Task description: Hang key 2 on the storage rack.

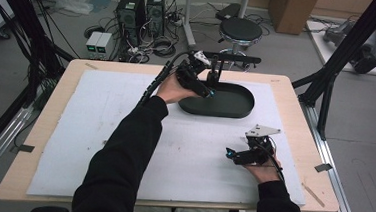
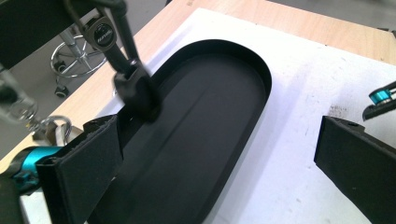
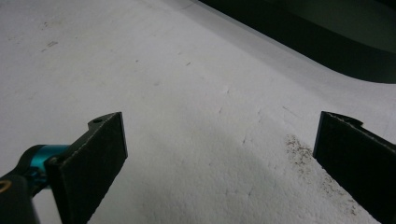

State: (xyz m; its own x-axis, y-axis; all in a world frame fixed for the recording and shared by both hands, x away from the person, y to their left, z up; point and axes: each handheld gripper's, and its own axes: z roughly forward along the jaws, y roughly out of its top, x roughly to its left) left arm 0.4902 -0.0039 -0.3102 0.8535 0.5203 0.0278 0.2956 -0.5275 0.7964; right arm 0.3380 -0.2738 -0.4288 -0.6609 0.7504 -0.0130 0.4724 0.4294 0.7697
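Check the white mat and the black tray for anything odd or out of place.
The white mat carries a dark, crumbly smudge by the right hand-held gripper, a dirty speckled patch on otherwise pale foam. The black tray sits flat, with nothing spilled.

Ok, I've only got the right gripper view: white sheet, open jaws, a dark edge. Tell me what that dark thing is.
Observer: It's a black oval tray lying on the white sheet, toward the table's far side.
Operator: Give me the left gripper's position.
Observer: The left gripper is over the tray's left end, jaws open, nothing gripped.
Operator: Report anything close to it.
Observer: A black clasp hangs on a strap at the tray's far rim, just ahead of that gripper.
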